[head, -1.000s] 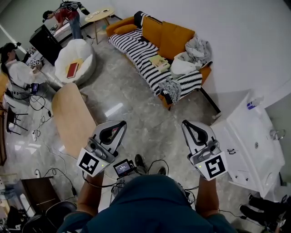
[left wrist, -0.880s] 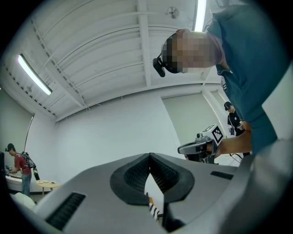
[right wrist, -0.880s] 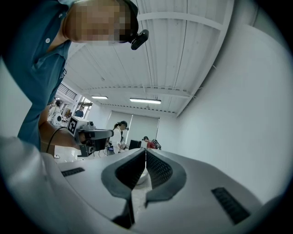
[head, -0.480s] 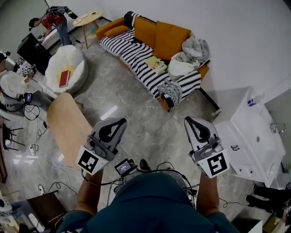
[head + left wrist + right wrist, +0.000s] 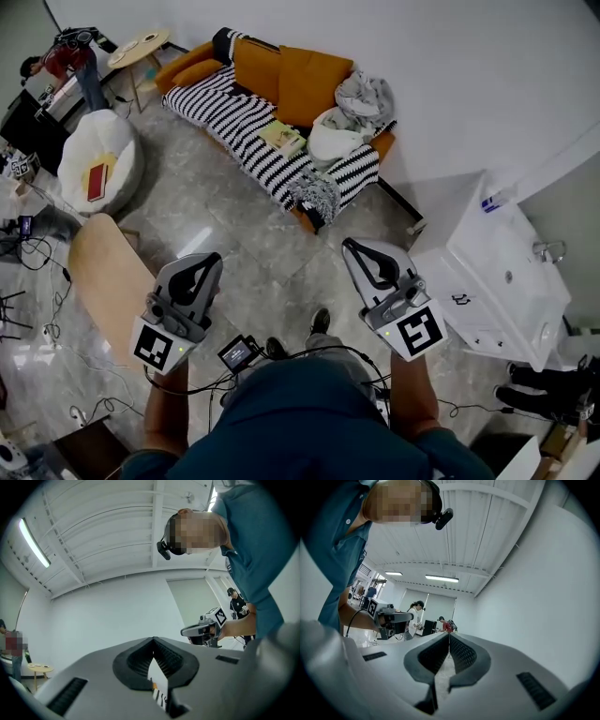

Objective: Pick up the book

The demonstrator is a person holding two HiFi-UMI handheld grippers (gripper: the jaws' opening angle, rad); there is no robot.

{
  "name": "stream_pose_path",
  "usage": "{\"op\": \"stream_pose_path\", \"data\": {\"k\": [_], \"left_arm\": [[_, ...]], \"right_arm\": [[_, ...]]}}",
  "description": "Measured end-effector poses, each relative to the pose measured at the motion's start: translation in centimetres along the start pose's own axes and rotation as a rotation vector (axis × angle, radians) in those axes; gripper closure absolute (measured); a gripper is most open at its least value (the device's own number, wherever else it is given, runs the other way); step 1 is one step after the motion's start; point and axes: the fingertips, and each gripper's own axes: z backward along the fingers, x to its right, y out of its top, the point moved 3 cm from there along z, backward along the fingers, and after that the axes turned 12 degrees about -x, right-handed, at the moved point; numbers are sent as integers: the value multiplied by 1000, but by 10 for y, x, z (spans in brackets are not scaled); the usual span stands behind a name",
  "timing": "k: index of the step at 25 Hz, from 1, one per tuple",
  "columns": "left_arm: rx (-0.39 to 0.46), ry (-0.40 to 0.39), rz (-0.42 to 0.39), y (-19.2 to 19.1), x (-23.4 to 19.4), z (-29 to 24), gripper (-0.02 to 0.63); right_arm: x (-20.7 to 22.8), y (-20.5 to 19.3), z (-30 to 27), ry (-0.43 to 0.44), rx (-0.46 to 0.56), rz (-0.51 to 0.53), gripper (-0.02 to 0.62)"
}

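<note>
A yellowish book (image 5: 282,138) lies on the striped blanket (image 5: 246,120) of the orange sofa (image 5: 302,80), far ahead of both grippers. In the head view my left gripper (image 5: 208,259) is held over the floor at lower left, its jaws shut and empty. My right gripper (image 5: 349,246) is at lower right, its jaws also shut with nothing in them. Both point toward the sofa. In the left gripper view the left gripper (image 5: 153,640) has its tips meeting, and the right gripper (image 5: 206,629) shows beside it. The right gripper view shows the right gripper (image 5: 449,635) with its tips closed.
A white beanbag (image 5: 94,161) with a red book (image 5: 97,178) sits at left, next to a wooden table (image 5: 108,281). A white cabinet with a sink (image 5: 502,281) stands at right. Clothes (image 5: 361,98) are piled on the sofa. Cables (image 5: 37,281) trail across the floor. A person (image 5: 70,56) is at the back left.
The whole scene has shifted left in the head view as the person carrying both grippers moves across the room. Both grippers stay shut and empty.
</note>
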Motion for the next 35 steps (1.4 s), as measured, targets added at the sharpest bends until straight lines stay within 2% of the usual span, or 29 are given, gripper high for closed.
{"op": "stream_pose_path", "data": {"k": [5, 10, 15, 20, 23, 26, 35], "left_arm": [[-11, 41, 5, 1, -3, -47, 603], [1, 64, -1, 6, 1, -108, 603], [-4, 89, -10, 13, 5, -139, 603], [-7, 114, -21, 16, -2, -153, 603], [1, 112, -12, 15, -10, -160, 603], [-25, 97, -1, 5, -22, -165, 603], [12, 47, 8, -8, -92, -170, 603]], "right_arm": [[46, -17, -7, 49, 3, -39, 581], [100, -31, -9, 84, 6, -27, 581], [130, -37, -13, 112, 25, -28, 581], [147, -40, -23, 128, 30, -31, 581], [153, -43, -32, 132, 21, -39, 581], [157, -46, -47, 128, 8, -43, 581], [159, -35, -105, 71, -17, -21, 581]]}}
